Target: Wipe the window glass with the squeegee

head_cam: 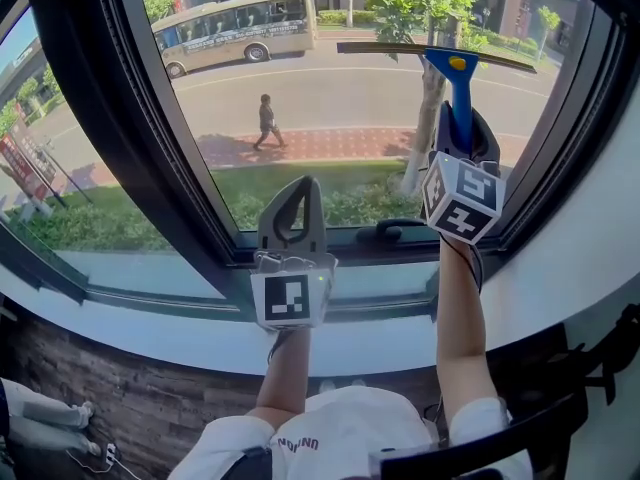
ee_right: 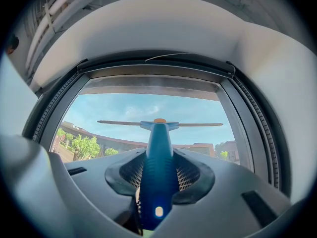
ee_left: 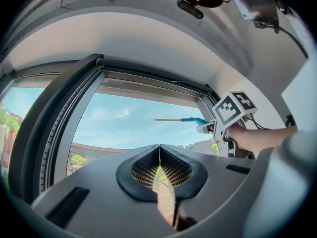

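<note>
A blue-handled squeegee (head_cam: 455,78) with a long dark blade (head_cam: 400,50) is held up against the window glass (head_cam: 330,108). My right gripper (head_cam: 462,140) is shut on its handle (ee_right: 158,167), and the blade (ee_right: 161,124) lies level across the pane. The left gripper view shows the squeegee (ee_left: 185,120) to the right, beside the right gripper's marker cube (ee_left: 233,109). My left gripper (head_cam: 292,198) stands lower, at the window's bottom frame, jaws closed together with nothing between them (ee_left: 159,155).
A dark window frame (head_cam: 130,148) runs along the left and a black latch handle (head_cam: 395,232) sits on the bottom rail. A pale sill (head_cam: 150,323) lies below. Outside are a street, a bus (head_cam: 235,30), a pedestrian and trees.
</note>
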